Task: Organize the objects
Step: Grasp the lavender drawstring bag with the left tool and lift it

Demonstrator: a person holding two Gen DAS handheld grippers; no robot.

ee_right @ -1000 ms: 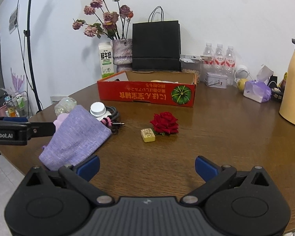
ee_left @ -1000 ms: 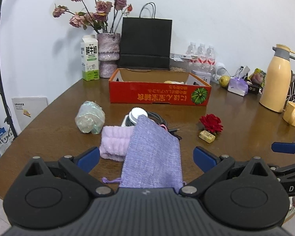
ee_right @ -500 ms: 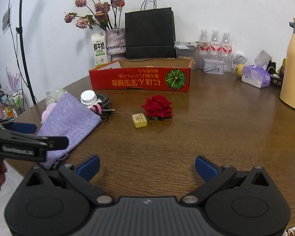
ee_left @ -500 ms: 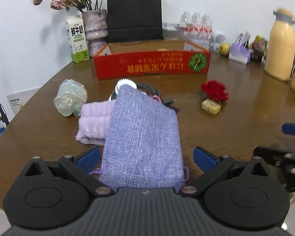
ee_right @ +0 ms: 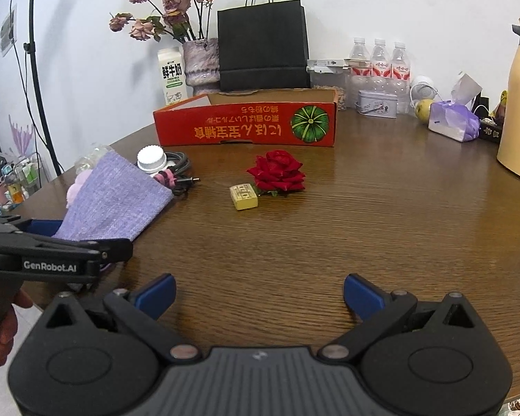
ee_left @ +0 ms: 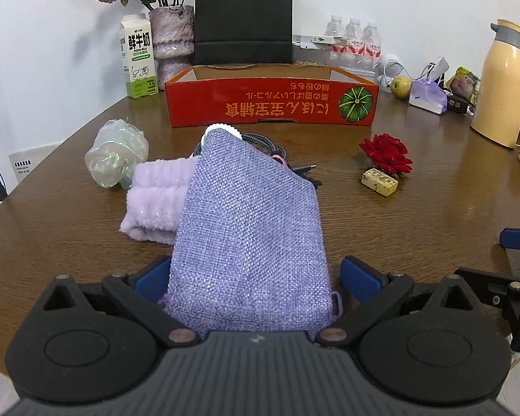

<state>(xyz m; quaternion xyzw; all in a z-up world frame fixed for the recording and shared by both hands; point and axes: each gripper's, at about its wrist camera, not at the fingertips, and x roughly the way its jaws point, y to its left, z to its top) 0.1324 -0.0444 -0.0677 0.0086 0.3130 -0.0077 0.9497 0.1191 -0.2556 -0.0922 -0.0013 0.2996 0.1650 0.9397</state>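
Nearer pouch (ee_left: 249, 235), contents perhaps hidden.

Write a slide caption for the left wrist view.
Open left gripper straddles a purple pouch on the table, red box behind.

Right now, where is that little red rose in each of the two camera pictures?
Left wrist view: the red rose lies right of centre on the table, just behind a small yellow block.
Right wrist view: the red rose sits near the middle, the yellow block at its front left.
Shared landmark: the red cardboard box with the green pumpkin picture stands behind the rose in both.
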